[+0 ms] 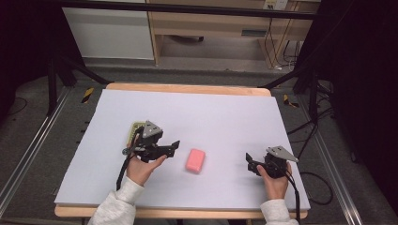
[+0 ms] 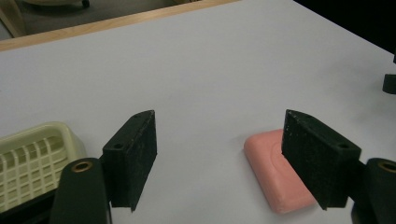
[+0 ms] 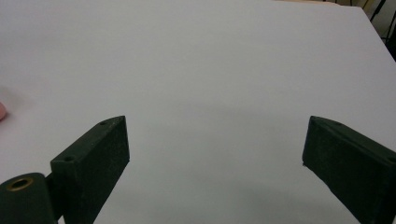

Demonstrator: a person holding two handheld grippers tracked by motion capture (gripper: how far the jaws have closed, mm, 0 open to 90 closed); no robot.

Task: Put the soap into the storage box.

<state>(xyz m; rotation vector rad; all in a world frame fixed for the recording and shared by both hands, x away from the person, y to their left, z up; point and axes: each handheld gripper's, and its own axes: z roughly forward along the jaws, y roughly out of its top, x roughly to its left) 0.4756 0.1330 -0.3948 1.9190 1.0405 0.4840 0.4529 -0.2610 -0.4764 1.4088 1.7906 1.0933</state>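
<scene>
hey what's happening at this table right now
A person at the table holds a gripper in each hand. The left gripper, jaws open with nothing between them, is aimed at a pink soap bar lying flat on the white surface, just short of it. A pale yellow soap dish sits beside that hand. The right gripper rests open off to the side, away from the soap.

Pale grey mat (image 1: 225, 117) over wooden table (image 1: 187, 87). Beyond, light wood cabinet (image 1: 211, 23), white panel (image 1: 110, 33), black frame bar (image 1: 187, 8), loose cables (image 1: 319, 187) on dark floor at right.
</scene>
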